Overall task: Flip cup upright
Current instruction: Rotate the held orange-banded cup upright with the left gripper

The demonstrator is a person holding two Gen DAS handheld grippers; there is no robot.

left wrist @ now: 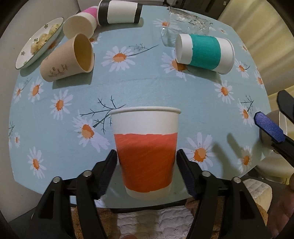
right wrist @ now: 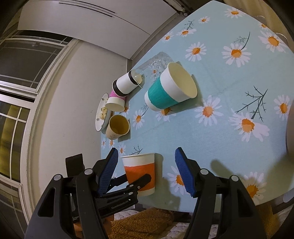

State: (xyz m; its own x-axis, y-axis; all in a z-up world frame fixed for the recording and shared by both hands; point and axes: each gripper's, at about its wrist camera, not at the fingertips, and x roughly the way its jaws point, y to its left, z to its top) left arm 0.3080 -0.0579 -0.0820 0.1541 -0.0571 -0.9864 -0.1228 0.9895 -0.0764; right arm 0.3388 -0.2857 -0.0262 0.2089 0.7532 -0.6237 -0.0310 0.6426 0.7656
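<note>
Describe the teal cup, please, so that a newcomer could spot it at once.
On the daisy tablecloth, look to the far right side, just in front of the clear glass. The teal cup lies on its side there, the only cup with a teal band between white ends.

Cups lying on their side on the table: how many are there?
5: teal-banded cup right, clear glass behind it, beige cup left, pink cup and black-banded cup at the back.

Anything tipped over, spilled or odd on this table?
Yes: five cups lie on their sides: teal cup, beige cup, black-banded cup, pink cup and a glass. Only the orange cup stands upright. No spill visible.
</note>
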